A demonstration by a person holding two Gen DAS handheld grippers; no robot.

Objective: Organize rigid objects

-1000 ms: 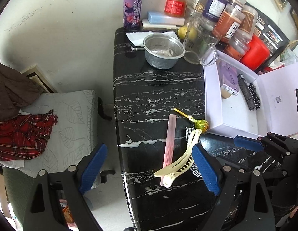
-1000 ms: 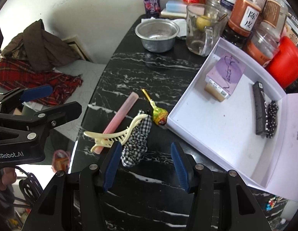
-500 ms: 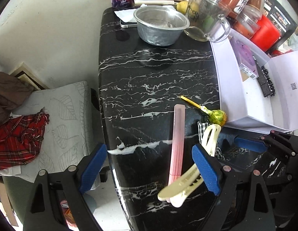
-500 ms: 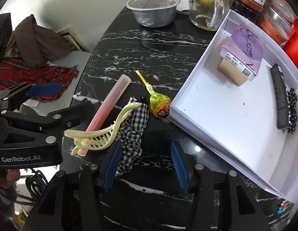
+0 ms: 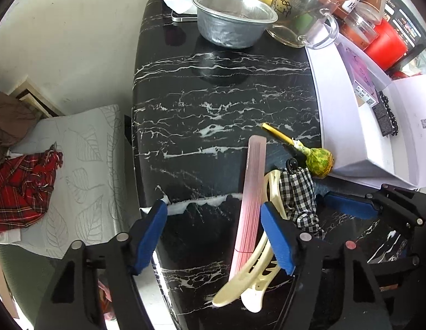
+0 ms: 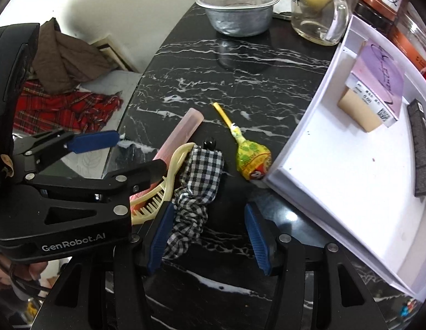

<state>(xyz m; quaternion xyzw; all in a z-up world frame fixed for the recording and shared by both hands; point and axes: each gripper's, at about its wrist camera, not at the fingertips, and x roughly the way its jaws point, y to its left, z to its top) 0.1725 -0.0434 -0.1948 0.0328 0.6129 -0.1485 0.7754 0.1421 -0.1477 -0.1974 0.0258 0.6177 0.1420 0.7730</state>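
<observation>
On the black marble-patterned tabletop, the cream plastic hair claw lies across the long pink plastic comb, beside a checked fabric scrunchie. Left tongs and right tongs both gape, holding nothing.

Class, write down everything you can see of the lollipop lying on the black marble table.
The lollipop has a round head in a crinkled yellow-green printed wrapper, twisted at the neck, on a thin yellow stick. It lies flat on the black marble table, wrapped and unopened, stick pointing toward the metal bowl. Its head rests against the corner of the white box, close beside the checkered scrunchie. Neither set of tongs touches it.
</observation>
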